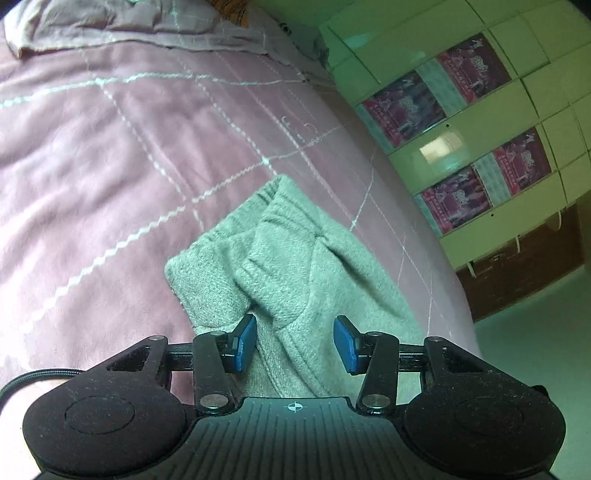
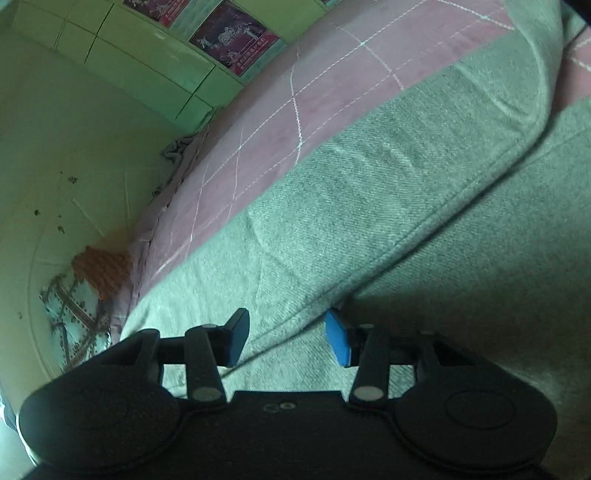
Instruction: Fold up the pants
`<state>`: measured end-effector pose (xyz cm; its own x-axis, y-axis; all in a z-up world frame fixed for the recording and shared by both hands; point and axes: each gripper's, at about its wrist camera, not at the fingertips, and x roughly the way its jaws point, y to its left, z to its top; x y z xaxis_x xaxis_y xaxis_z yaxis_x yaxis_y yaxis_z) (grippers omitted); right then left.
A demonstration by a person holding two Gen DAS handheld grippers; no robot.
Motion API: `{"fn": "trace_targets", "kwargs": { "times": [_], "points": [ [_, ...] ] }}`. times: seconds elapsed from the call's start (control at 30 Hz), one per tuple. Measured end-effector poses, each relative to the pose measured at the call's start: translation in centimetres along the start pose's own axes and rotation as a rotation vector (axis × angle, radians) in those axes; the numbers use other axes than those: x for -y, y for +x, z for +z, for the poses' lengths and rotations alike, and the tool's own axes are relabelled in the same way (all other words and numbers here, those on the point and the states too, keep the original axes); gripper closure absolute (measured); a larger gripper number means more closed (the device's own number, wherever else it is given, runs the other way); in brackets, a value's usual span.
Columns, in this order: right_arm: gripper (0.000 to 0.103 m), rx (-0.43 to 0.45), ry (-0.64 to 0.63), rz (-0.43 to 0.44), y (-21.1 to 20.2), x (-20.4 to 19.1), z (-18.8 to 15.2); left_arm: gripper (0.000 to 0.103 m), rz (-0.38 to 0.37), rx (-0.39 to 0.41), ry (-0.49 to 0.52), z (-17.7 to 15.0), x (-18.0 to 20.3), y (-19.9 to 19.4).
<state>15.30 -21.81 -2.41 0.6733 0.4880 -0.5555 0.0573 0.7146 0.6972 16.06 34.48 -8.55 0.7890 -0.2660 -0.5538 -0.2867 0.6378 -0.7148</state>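
Overhead, open claws above pants.

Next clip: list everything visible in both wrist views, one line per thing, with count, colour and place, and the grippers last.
pants: one pair, grey-green knit, lying on the bed under both grippers
bedspread: one, pink with white stitched grid, covering the bed
pillow: one, pale pink, far end of the bed
cabinet doors: several, pale green, beside the bed
posters: several, magenta, stuck on the cabinet doors
patterned cloth: one, light with dark pattern, low beside the bed
left gripper: black with blue fingers, open over a pants fold
right gripper: black with blue fingers, open over a pants seam
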Motion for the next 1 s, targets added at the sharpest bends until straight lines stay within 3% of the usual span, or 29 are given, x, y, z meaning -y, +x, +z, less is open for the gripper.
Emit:
{"fn": "trace_targets", "kwargs": {
  "times": [0.23,0.43,0.5,0.57,0.6,0.63,0.67,0.7,0.77,0.87,0.97,1.0],
  "points": [
    [0.057,0.021,0.082,0.034,1.3,0.6,0.9,0.056,-0.087,0.07,-0.062,1.1,-0.1,0.8],
    [0.058,0.032,0.106,0.041,2.4,0.9,1.7,0.056,-0.077,0.019,-0.013,-0.3,1.1,2.9],
    [0.058,0.034,0.107,0.042,2.6,0.8,1.6,0.056,-0.085,0.065,-0.038,-0.1,0.8,3.2],
    [0.058,0.036,0.102,0.038,2.8,0.6,1.6,0.064,-0.073,0.116,-0.071,0.5,0.4,3.4],
    [0.06,0.036,0.105,0.036,2.8,0.4,1.6,0.074,-0.061,0.115,-0.086,0.7,0.2,3.7],
    [0.062,0.037,0.112,0.032,2.8,0.5,1.7,0.077,-0.059,0.107,-0.093,1.0,-0.1,4.0],
    [0.073,0.037,0.121,0.025,2.8,0.6,1.8,0.079,-0.06,0.096,-0.083,1.2,0.0,4.0],
    [0.099,0.034,0.128,0.01,2.9,0.8,1.9,0.081,-0.065,0.085,-0.069,1.5,0.2,3.8],
    [0.098,0.029,0.122,0.012,2.7,1.0,2.0,0.082,-0.103,0.088,-0.045,2.2,0.8,2.7],
    [0.098,0.089,0.014,0.055,0.0,-1.3,1.8,0.082,-0.106,0.077,0.009,3.4,1.4,0.7],
    [0.098,0.104,-0.079,0.091,-3.1,-3.6,0.6,0.082,-0.086,0.047,0.051,3.9,0.8,-0.7],
    [0.098,0.098,-0.1,0.103,-3.9,-4.1,-0.1,0.082,-0.048,0.019,0.076,3.8,0.5,-0.5]
  ]
}}
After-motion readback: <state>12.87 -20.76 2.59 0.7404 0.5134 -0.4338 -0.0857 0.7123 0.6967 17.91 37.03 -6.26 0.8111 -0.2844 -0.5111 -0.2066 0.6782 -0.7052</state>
